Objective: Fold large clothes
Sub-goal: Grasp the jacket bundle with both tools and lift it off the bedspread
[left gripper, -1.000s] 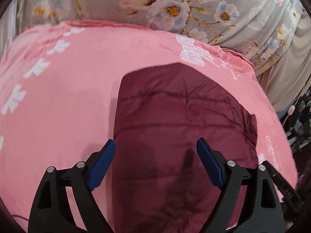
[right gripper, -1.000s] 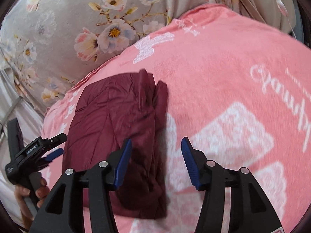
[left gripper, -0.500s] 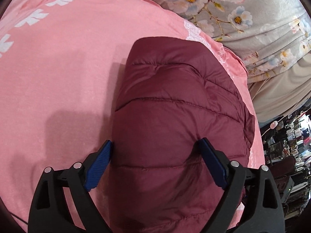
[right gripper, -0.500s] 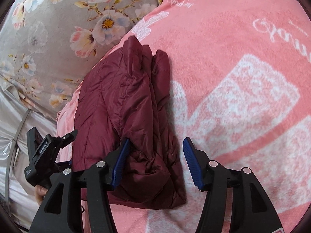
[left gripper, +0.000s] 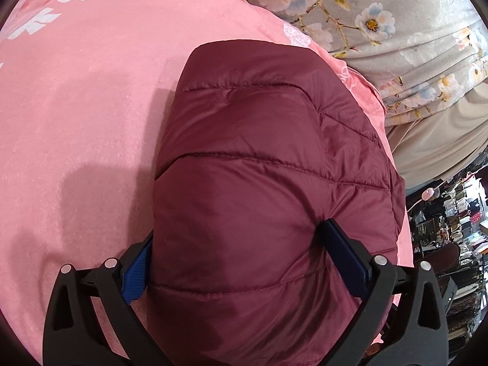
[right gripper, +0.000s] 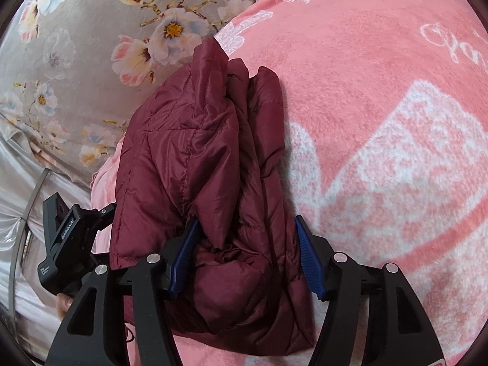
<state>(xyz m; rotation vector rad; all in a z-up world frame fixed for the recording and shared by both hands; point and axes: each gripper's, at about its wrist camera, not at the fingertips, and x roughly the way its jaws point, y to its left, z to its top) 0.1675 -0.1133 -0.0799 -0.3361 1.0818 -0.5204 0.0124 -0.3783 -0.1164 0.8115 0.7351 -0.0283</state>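
Jacket (left gripper: 268, 183) lies folded on blanket (left gripper: 85, 106), near blanket's edge. Flowered sheet (left gripper: 381, 24) beyond blanket's far edge. Left tool (left gripper: 241, 262) straddles jacket's near end, one finger each side. Right tool (right gripper: 244, 259) straddles jacket's bunched end from the opposite side. Left tool (right gripper: 64, 241) shows past jacket's far side in right wrist view.

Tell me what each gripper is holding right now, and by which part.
Nothing is clamped. The left gripper and right gripper both straddle the near end of the folded maroon jacket, their jaws opening around it on the pink blanket.
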